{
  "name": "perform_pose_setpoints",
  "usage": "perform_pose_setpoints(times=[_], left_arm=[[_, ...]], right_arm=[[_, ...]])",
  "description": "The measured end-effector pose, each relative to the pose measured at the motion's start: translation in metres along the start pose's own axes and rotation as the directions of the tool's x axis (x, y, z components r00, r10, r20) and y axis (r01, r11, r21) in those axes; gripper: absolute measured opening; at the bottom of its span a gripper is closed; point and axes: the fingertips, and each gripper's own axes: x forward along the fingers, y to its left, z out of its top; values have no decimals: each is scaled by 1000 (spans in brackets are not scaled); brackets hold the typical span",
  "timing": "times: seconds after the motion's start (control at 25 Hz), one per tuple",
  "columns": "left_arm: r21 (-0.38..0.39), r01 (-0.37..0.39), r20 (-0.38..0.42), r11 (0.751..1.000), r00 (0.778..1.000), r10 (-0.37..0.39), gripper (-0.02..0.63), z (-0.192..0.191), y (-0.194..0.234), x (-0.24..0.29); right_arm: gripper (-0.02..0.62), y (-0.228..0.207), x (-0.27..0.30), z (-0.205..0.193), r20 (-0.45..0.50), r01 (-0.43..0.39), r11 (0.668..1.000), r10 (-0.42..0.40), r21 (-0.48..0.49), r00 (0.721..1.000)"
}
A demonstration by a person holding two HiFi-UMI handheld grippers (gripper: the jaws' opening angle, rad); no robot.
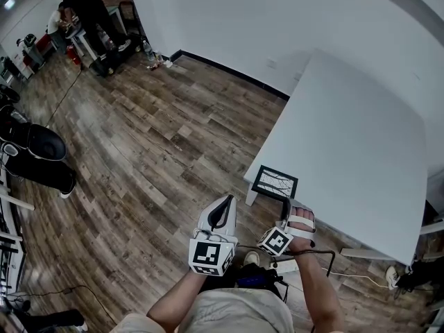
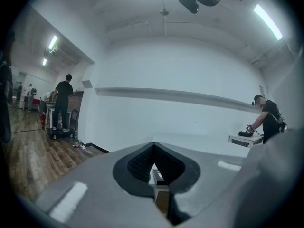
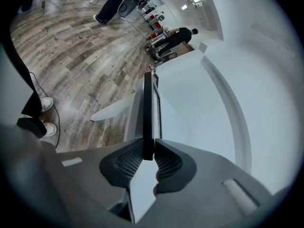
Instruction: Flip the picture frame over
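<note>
Right hand-held gripper [image 1: 285,203] had its jaws pressed together on the near right corner of the picture frame [image 1: 275,182], just below the centre of the head view. In the right gripper view the frame ran edge-on as a thin dark strip, straight up from between the two ridged pads [image 3: 166,163] toward the middle of the picture, with the pads clamped against both of its faces. The frame sat at the near left corner of the white surface [image 1: 347,137], its dark border and a pale picture with thin branching lines turned upward. Whether it rested fully flat there or was tipped up a little could not be told.

The left hand-held gripper [image 1: 226,201] was held just left of the right one, lower centre of the head view, over the wooden floor [image 1: 152,158] and apart from both the frame and the surface. Its jaws were drawn together with nothing between them; the left gripper view showed their tips meeting in a point. Its marker cube [image 1: 211,255] faced up toward the head camera.

A dark cable [image 1: 326,254] looped from the right hand-held gripper toward the lower right. A white wall [image 1: 243,19] filled the top of the head view, and a person [image 1: 87,5] in dark clothes stood at the upper left.
</note>
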Motion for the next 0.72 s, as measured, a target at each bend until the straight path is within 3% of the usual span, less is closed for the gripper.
perform_pose_setpoints(times=[0.72], left_arm=[[4,3,-12,1000,1000,-3,2,-2,1,0]], right_arm=[[115,21,15,-6,-77,-70,997,67,-44,995]])
